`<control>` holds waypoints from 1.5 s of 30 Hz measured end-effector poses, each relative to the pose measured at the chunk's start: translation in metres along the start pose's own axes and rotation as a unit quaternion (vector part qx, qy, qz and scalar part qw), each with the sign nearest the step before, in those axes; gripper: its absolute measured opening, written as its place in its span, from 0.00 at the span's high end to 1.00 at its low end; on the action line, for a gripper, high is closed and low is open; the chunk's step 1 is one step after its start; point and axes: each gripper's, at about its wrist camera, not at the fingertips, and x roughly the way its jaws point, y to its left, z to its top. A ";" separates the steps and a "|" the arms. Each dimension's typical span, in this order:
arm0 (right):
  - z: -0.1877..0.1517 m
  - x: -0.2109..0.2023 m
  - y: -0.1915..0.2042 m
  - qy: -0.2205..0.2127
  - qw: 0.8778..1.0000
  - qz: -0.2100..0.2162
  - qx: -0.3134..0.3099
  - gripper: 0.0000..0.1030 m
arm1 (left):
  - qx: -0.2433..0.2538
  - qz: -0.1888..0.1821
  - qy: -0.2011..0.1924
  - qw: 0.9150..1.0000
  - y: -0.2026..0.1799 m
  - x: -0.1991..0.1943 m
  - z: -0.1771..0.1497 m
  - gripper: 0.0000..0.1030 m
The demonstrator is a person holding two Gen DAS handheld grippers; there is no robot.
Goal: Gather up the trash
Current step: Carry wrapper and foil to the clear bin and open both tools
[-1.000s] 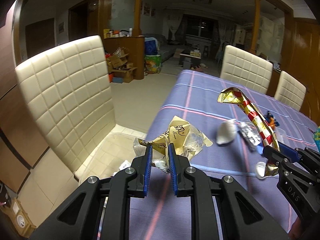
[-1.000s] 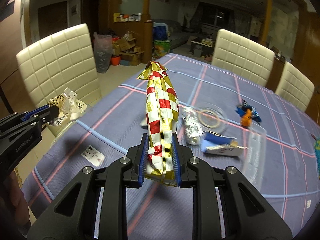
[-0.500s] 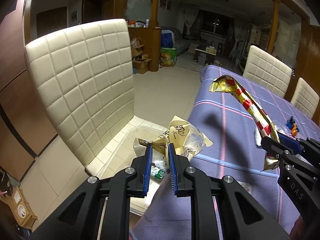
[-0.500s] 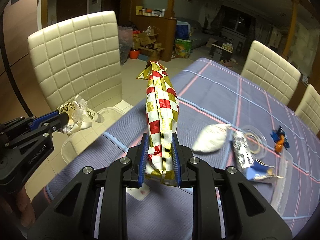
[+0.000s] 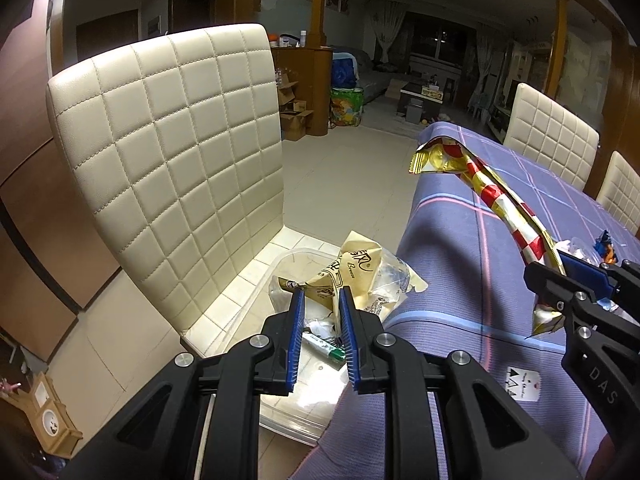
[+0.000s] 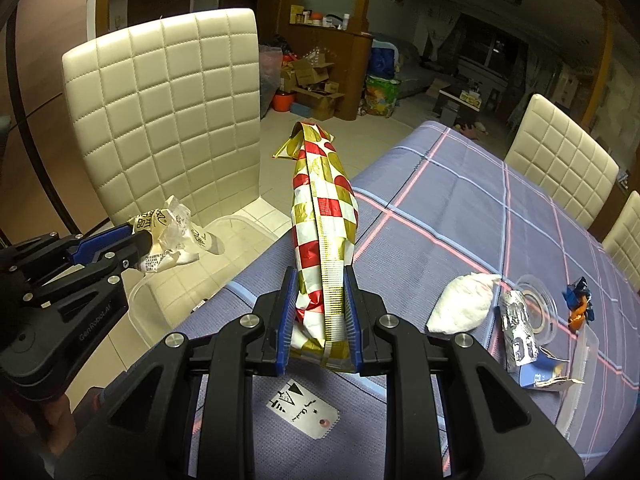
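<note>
We see our left gripper (image 5: 320, 300) over a clear plastic bin (image 5: 256, 304) on the seat of a cream chair (image 5: 168, 152). Its jaws have just been opening a little, though a crumpled cream wrapper (image 5: 352, 272) still sits pinched between their tips, above the bin. Inside the bin lies what seems a green-capped marker (image 5: 324, 349), half hidden. Our right gripper (image 6: 320, 300) is clamped tight on a long red, white and gold checked bag (image 6: 324, 224), upright above the edge of the blue checked tablecloth (image 6: 460, 208).
</note>
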 end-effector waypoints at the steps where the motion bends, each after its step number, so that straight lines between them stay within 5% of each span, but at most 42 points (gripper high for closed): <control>1: 0.000 0.001 0.000 0.000 1.000 0.000 0.000 0.77 | 0.000 0.001 0.000 1.000 0.000 0.001 0.000 0.81; 4: 0.000 0.002 -0.001 0.003 1.000 0.000 0.001 0.77 | -0.004 -0.012 0.010 1.000 0.003 0.004 0.001 0.76; 7: -0.001 0.003 -0.001 0.004 1.000 0.000 0.000 0.77 | -0.017 -0.032 0.006 0.999 0.006 0.001 0.002 0.21; 8: -0.001 0.003 -0.001 0.004 1.000 0.000 0.000 0.77 | -0.019 -0.024 -0.007 0.999 0.007 -0.003 0.001 0.18; 26: 0.003 0.006 0.029 0.003 0.999 0.026 -0.029 0.77 | -0.018 0.041 -0.020 0.999 0.040 -0.019 -0.013 0.18; 45: 0.007 0.006 0.057 -0.004 0.997 0.040 -0.062 0.74 | -0.044 0.052 -0.004 0.998 0.060 -0.011 -0.019 0.18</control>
